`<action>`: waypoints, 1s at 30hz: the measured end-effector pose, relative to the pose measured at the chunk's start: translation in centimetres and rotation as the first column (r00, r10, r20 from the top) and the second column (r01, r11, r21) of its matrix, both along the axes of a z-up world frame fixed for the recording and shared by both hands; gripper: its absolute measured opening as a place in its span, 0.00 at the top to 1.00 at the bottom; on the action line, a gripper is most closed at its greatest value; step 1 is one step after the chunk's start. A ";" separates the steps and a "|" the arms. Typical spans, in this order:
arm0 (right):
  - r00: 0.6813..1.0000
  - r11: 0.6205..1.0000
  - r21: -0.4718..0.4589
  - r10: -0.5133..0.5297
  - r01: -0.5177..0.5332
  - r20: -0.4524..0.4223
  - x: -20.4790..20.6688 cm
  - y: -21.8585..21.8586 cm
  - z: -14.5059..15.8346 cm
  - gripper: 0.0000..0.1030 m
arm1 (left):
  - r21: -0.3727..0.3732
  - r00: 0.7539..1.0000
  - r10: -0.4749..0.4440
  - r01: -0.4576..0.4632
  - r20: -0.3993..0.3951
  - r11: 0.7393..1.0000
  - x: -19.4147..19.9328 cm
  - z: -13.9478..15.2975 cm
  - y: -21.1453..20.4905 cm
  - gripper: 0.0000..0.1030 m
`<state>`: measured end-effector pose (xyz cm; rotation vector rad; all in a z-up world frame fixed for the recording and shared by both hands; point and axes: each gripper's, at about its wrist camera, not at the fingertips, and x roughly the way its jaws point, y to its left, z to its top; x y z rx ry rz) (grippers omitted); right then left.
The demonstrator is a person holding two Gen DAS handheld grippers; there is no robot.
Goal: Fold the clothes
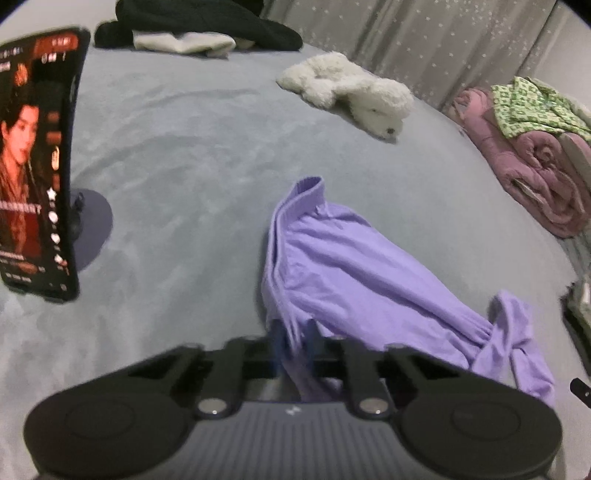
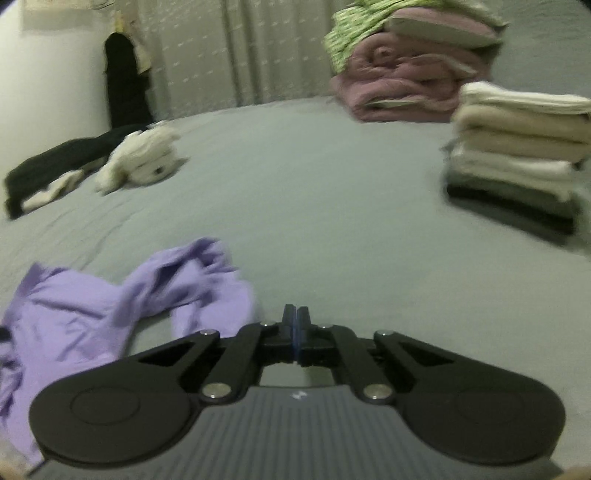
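**Open sheet in the middle, clutter around the edges**

Bare grey bedsheet point(image 2: 314, 192) is lying open ahead of the right gripper point(image 2: 296, 325). A stack of folded clothes point(image 2: 517, 147) is blocking the right side, the pink quilt point(image 2: 399, 85) the far edge. A plush toy point(image 1: 351, 92) and dark clothes point(image 1: 207, 26) are crowding the far left; a propped phone point(image 1: 37, 162) is standing near the left gripper point(image 1: 295, 336).

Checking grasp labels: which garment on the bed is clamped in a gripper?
The purple garment, pinched by the left gripper; the black clothes lie untouched.
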<state>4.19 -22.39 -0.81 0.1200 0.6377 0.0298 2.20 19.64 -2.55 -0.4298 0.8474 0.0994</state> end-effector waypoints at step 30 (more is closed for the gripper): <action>0.940 0.961 0.120 0.271 -0.251 -0.205 -2.8 3.7 -2.3 0.93 | 0.015 0.997 -0.043 0.044 -0.058 0.999 -3.9 -0.1 3.7 0.85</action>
